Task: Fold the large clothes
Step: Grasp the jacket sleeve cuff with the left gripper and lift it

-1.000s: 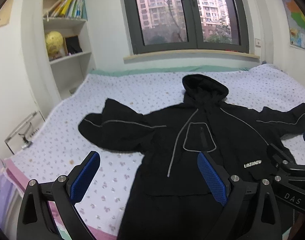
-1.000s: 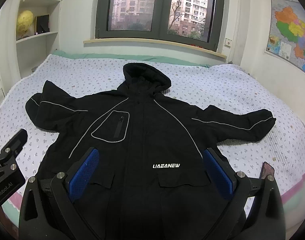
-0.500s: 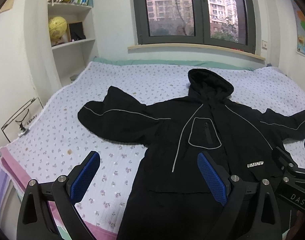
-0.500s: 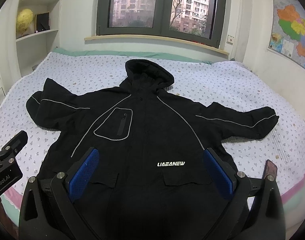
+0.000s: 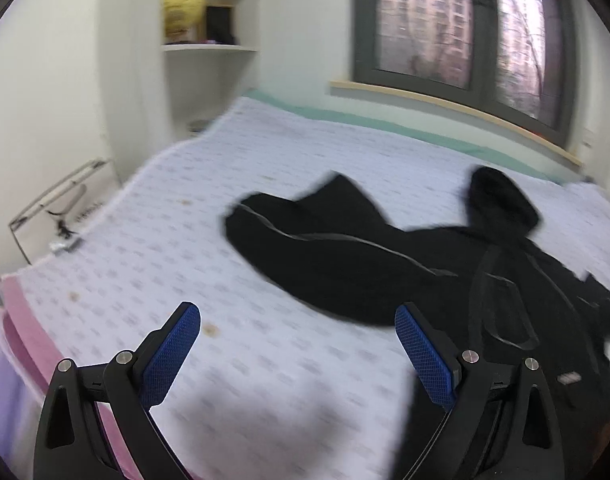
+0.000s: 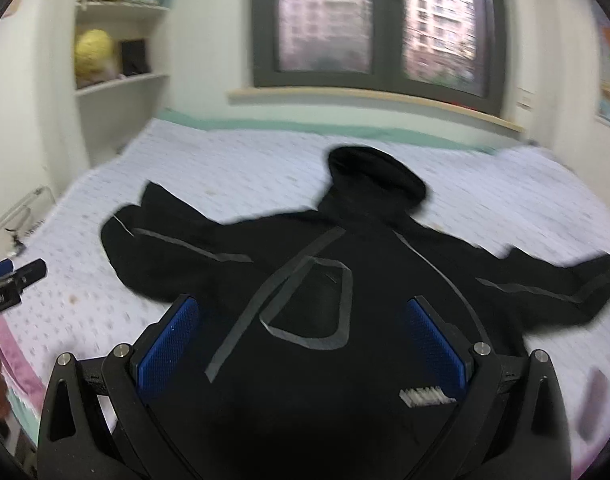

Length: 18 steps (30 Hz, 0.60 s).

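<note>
On the left wrist view, the left gripper [image 5: 297,356] is swinging left and in toward the bed [image 5: 153,240], so the jacket [image 5: 385,264] is now sitting at 2 o'clock instead of dead ahead. Its blue pads [image 5: 171,354] are standing wide apart, holding nothing, hovering over bare sheet. The near sleeve [image 5: 305,240] is lying at 1 o'clock, well apart from the tips. Frame is motion-blurred, so the move is fast. Shelf [image 5: 209,46] is sliding toward 12.

On the right wrist view, the right gripper [image 6: 305,352] is dropping closer over the jacket [image 6: 325,320] chest; the chest pocket [image 6: 313,300] is filling the gap between its pads, which are also spread apart and empty. Hood [image 6: 375,176] at 12, far sleeve [image 6: 553,280] at 3, the left gripper [image 6: 9,284] peeking in at 9.

Meaning: jacket is lying flat and unfolded; the left gripper seems to be heading for the near sleeve, likely for the first fold. No grasp yet.
</note>
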### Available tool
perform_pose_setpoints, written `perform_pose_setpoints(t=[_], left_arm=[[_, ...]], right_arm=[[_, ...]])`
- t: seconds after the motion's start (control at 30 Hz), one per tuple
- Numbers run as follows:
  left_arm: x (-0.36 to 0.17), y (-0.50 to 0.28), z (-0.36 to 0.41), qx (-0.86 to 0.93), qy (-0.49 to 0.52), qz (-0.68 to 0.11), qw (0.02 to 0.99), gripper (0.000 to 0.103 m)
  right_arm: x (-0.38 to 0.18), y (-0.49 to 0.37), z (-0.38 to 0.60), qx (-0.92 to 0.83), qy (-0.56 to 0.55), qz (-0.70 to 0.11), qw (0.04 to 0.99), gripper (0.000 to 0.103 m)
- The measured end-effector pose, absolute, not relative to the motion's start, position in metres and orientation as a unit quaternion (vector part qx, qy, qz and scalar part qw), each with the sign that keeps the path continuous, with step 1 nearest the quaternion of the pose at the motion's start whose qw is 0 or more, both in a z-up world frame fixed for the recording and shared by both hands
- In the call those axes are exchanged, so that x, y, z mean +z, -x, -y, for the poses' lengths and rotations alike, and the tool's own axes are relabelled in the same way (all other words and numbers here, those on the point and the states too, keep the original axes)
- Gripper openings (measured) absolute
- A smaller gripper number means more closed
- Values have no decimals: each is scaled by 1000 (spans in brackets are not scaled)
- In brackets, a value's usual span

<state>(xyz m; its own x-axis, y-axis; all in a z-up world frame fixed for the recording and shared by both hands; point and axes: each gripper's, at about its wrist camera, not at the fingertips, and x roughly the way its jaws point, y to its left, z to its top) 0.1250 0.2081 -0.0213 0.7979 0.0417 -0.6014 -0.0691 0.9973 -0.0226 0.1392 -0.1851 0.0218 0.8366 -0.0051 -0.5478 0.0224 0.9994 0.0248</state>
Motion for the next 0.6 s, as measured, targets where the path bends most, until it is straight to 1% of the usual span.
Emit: perform_pose_setpoints(t=[0.13, 0.17, 0.2, 0.23, 0.27, 0.33, 0.37, 0.5, 0.6], left_arm=[[-29, -175, -268, 6, 84, -324, 942, 98], [-33, -189, -279, 3, 100, -327, 940, 98], [-39, -204, -289, -7, 116, -331, 936, 98], [-47, -221, -297, -12, 130, -339, 932, 98], [-56, -239, -304, -7, 138, -350, 926, 98], [-73, -272, -311, -9, 152, -367, 918, 98], [-87, -296, -316, -3, 158, -377, 913, 98], [-136, -362, -333, 15, 190, -400, 897, 98], [-171, -392, -343, 12, 238, -419, 876, 95]], right_arm=[[-30, -211, 177, -46, 13, -298, 953, 103], [-50, -226, 175, -56, 26, -305, 950, 102], [-66, -238, 173, -57, 30, -317, 946, 98], [-85, -252, 172, -54, 28, -334, 940, 96], [-113, -264, 173, -49, 17, -363, 930, 96], [-152, -278, 178, -43, 5, -409, 911, 95], [-160, -280, 181, -43, 1, -413, 910, 95], [-160, -274, 173, -47, 23, -395, 917, 97], [-162, -275, 172, -46, 20, -395, 918, 97]])
